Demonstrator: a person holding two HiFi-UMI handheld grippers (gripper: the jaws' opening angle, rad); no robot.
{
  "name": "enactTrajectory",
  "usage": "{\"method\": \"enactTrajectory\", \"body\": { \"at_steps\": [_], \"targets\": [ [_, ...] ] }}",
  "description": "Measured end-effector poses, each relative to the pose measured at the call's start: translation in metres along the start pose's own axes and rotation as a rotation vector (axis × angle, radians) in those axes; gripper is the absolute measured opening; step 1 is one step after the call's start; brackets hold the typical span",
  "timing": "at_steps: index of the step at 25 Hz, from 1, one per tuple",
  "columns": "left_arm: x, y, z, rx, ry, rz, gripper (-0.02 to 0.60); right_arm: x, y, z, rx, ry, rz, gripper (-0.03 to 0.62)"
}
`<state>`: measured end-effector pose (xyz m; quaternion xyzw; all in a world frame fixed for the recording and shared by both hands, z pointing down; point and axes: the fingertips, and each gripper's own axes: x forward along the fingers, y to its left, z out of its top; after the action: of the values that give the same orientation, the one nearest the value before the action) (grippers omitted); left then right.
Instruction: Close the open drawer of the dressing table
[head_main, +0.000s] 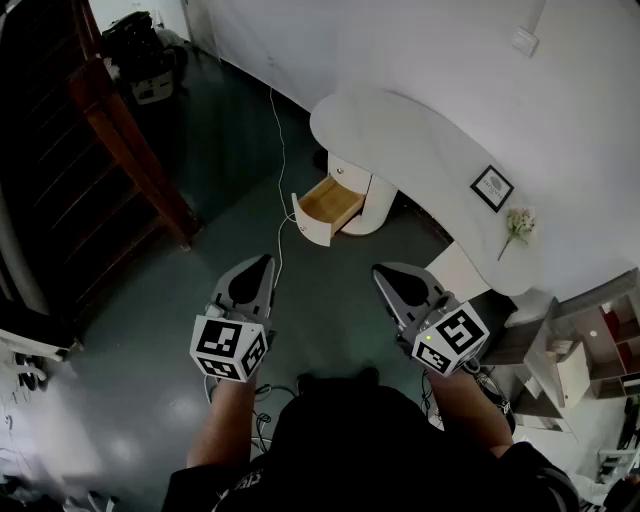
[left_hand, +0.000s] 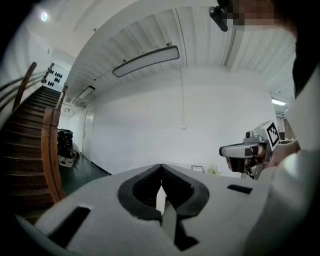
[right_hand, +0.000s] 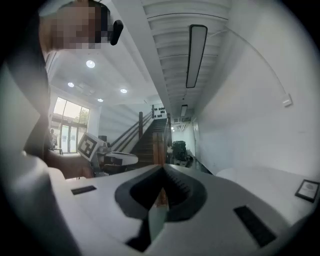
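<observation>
The white dressing table (head_main: 400, 130) stands against the far wall. Its low drawer (head_main: 328, 203) is pulled out toward me and shows a wooden inside. My left gripper (head_main: 262, 262) and right gripper (head_main: 383, 272) are held side by side above the dark floor, well short of the drawer, both pointing at it. In the left gripper view the jaws of the left gripper (left_hand: 161, 167) meet at the tips with nothing between them. The right gripper (right_hand: 163, 169) is shut and empty in its own view too.
A framed picture (head_main: 492, 188) and a flower sprig (head_main: 517, 225) lie on the table top. A white cable (head_main: 280, 170) runs across the floor to the drawer. A wooden stair rail (head_main: 130, 150) stands at the left, shelving (head_main: 600, 340) at the right.
</observation>
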<state>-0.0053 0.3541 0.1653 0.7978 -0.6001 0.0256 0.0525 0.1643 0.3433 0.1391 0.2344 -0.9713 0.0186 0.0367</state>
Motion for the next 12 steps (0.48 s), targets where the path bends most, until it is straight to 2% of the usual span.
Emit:
{"method": "enactTrajectory", "body": {
  "at_steps": [6,12],
  "targets": [
    [-0.017,0.012,-0.009,-0.006,0.012,-0.023,0.009,0.019,0.015,-0.001,0.011,0.003,-0.004,0.003],
    [-0.040,0.042,-0.022,-0.016,0.033,-0.009,0.009,0.049,0.045,-0.005,0.005,0.006,0.026,0.003]
  ]
}}
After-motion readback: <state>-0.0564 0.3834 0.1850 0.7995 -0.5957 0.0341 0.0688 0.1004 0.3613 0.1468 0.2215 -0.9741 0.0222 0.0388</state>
